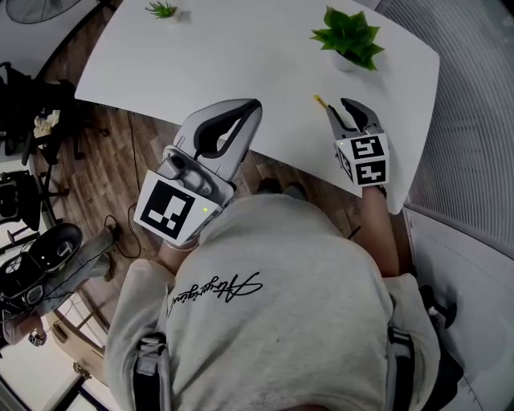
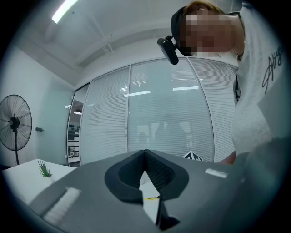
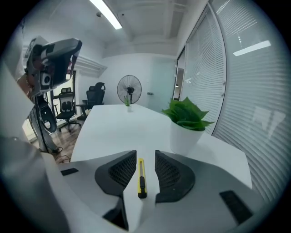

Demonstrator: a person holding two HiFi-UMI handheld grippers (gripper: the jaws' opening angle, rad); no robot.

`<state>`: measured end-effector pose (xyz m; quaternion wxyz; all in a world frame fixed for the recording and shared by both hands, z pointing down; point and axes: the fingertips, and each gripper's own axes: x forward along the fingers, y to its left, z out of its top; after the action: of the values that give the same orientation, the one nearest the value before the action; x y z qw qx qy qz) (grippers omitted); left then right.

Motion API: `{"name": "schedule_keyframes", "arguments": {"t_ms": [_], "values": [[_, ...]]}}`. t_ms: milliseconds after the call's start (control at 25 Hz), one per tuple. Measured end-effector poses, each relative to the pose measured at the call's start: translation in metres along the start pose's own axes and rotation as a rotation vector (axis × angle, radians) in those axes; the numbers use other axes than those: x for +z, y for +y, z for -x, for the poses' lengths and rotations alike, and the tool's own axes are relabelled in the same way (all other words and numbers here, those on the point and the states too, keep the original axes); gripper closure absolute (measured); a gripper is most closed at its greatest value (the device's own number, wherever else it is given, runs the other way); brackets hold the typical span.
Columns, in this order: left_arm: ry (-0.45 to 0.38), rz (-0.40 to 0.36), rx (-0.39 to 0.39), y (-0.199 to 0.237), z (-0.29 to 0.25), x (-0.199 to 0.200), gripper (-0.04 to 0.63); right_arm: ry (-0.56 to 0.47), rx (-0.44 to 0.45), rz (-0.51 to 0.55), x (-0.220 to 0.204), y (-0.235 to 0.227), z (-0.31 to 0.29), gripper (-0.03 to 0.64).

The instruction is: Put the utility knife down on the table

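At the bottom of the head view, a person in a light sweatshirt (image 1: pixel 265 297) is leaning over the near edge of a white table (image 1: pixel 241 56). They are holding the left gripper (image 1: pixel 255 104) at centre left, over the table's edge and the wooden floor (image 1: pixel 104 177). In the left gripper view, this gripper (image 2: pixel 145 154) is keeping its jaws closed tip to tip, gripping nothing.

At centre right, the right gripper (image 1: pixel 347 108) is hanging over the tabletop. In the right gripper view, its (image 3: pixel 145 157) jaws are standing wide apart. The utility knife (image 3: pixel 141 178), yellow with a black slider, is lying flat on the table in the gap between them. Neither pad is touching it. In the head view only the knife's yellow end (image 1: pixel 320 101) is showing, just left of the right jaws.

Beyond the knife, a potted plant (image 3: pixel 187 123) in a white pot is standing on the table, at the upper right of the head view (image 1: pixel 350 38). A small green plant (image 1: pixel 162 10) is sitting at the far end, top left. Behind it in the right gripper view, a standing fan (image 3: pixel 129 89) and office chairs (image 3: pixel 67 109) are showing at centre and left.
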<state>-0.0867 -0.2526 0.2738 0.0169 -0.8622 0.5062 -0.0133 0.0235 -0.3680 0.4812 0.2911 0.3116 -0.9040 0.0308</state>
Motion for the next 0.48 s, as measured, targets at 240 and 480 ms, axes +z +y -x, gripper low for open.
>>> {"name": "schedule_keyframes", "arguments": {"t_ms": [240,480], "values": [[-0.013,-0.004,-0.026,-0.005,-0.004,0.005,0.597,-0.165,-0.019,-0.044,0.046,-0.002,0.039,0.488],[-0.028,-0.011,-0.040,-0.009,-0.009,0.009,0.597,-0.305,-0.033,-0.042,0.085,-0.001,0.079,0.488]]}}
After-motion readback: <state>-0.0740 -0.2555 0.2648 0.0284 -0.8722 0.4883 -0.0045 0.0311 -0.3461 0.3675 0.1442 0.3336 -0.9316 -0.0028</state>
